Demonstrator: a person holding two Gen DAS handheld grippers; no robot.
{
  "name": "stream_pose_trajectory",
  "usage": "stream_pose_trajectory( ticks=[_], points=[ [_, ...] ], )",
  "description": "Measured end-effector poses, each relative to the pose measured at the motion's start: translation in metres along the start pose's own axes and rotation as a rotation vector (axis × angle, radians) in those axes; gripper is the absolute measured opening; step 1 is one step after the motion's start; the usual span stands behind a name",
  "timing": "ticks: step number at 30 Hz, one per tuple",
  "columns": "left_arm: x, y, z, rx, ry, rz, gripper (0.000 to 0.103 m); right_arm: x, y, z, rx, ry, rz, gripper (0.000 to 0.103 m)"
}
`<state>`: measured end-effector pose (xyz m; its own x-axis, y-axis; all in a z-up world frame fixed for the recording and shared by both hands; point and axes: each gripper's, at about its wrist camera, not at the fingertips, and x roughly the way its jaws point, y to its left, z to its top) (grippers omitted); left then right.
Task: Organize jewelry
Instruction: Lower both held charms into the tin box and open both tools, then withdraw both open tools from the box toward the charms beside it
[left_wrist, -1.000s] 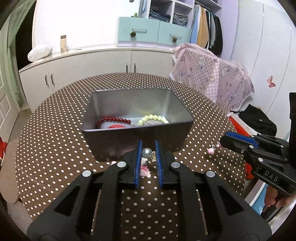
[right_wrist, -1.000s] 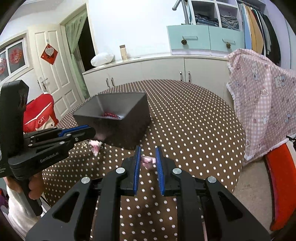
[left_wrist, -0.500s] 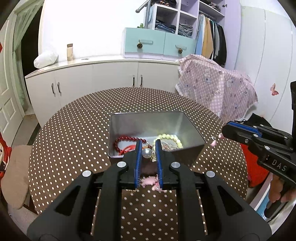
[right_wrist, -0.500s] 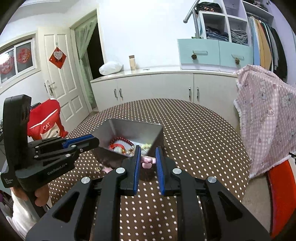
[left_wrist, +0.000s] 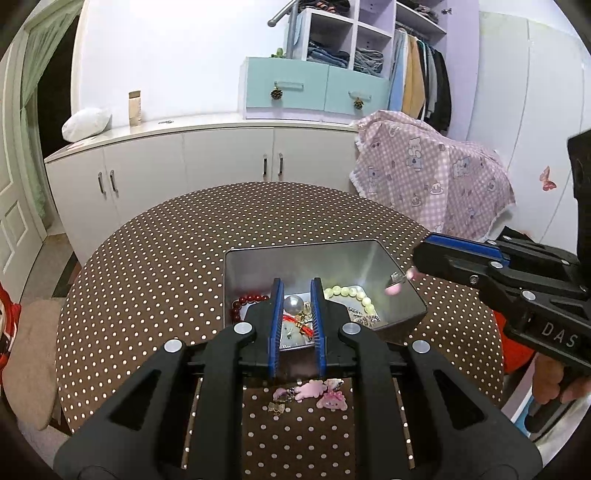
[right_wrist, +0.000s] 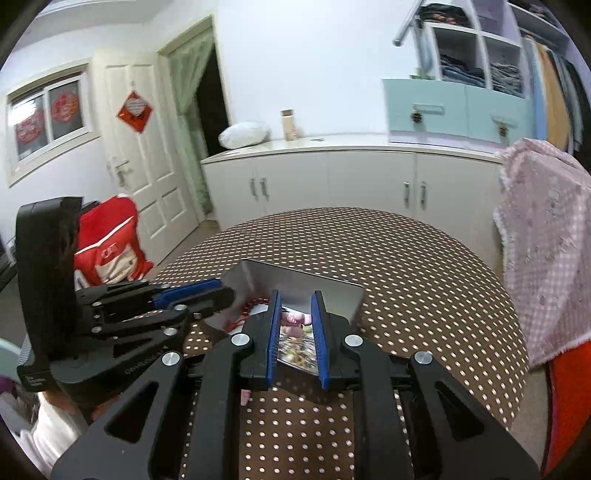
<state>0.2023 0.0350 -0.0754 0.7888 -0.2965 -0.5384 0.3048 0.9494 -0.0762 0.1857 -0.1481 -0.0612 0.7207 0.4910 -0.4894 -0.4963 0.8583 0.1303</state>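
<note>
While held above the open square metal tin (left_wrist: 400, 295), left gripper (left_wrist: 297, 295) clamped narrow on a round pearl ornament (left_wrist: 293, 304); right gripper (right_wrist: 297, 308) clamped narrow on a small pink charm (right_wrist: 295, 317). Seen only from the left wrist: dark red bead bracelet (left_wrist: 251, 298) and pale green bead bracelet (left_wrist: 351, 293) inside the tin, pink trinkets (left_wrist: 314, 393) loose on the cloth before it. Right-wrist view blurred, tin contents indistinct. Round brown white-dotted tablecloth (left_wrist: 147, 277) beneath; white cabinets (left_wrist: 184, 166) and pink checked cloth (left_wrist: 432, 177) behind.
</note>
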Motion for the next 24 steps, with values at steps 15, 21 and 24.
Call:
stream_pose_trajectory(
  ticks=[15, 21, 24],
  points=[
    [-0.003, 0.007, 0.000, -0.024, -0.009, 0.035, 0.068, -0.003, -0.010, -0.006, 0.071, 0.011, -0.038, 0.045],
    [-0.008, 0.008, -0.004, -0.022, -0.012, 0.045, 0.068, -0.006, -0.009, -0.009, 0.076, 0.018, -0.047, 0.046],
    [-0.009, 0.009, -0.005, -0.024, -0.008, 0.053, 0.068, -0.007, -0.008, -0.011, 0.077, 0.019, -0.049, 0.046]
  ],
)
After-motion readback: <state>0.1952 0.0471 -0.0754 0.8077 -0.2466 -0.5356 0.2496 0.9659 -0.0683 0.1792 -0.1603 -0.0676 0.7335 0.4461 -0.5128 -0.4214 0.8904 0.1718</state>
